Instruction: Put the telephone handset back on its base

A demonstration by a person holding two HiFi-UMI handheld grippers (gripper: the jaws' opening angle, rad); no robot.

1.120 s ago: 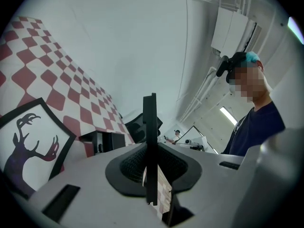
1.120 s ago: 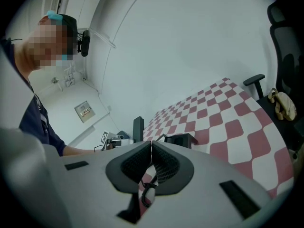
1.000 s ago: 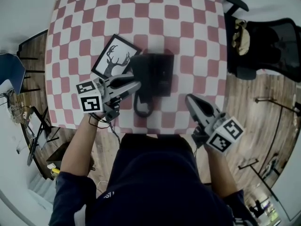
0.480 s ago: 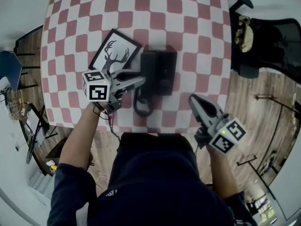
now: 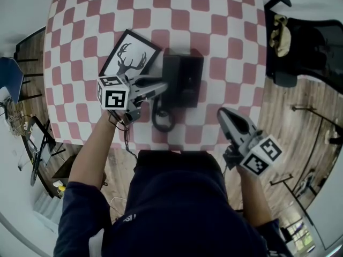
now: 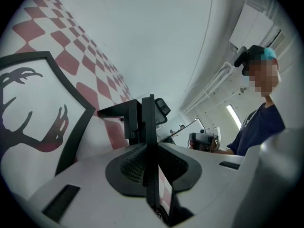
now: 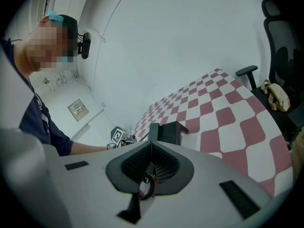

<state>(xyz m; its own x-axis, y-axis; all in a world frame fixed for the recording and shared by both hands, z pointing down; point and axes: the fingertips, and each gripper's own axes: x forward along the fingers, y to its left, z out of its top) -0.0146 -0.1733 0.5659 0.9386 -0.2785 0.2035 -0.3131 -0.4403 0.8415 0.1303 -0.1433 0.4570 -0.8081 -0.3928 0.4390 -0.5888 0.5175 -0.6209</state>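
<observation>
The black telephone base stands on the checkered table near its front edge. The black handset lies along the base's left side, and its coiled cord loops down towards me. My left gripper reaches in from the left and is shut on the handset. In the left gripper view the handset is a thin dark slab between the pads, with the base behind it. My right gripper hovers at the table's front right, shut and holding nothing. The right gripper view shows the base ahead.
A framed deer picture lies flat just left of the phone, under my left gripper's cube. A black office chair with a bag on it stands off the table's right side. Wooden floor surrounds the table.
My left gripper has turned and shifted a little towards the base, with the handset still in it. The right gripper has hardly moved.
</observation>
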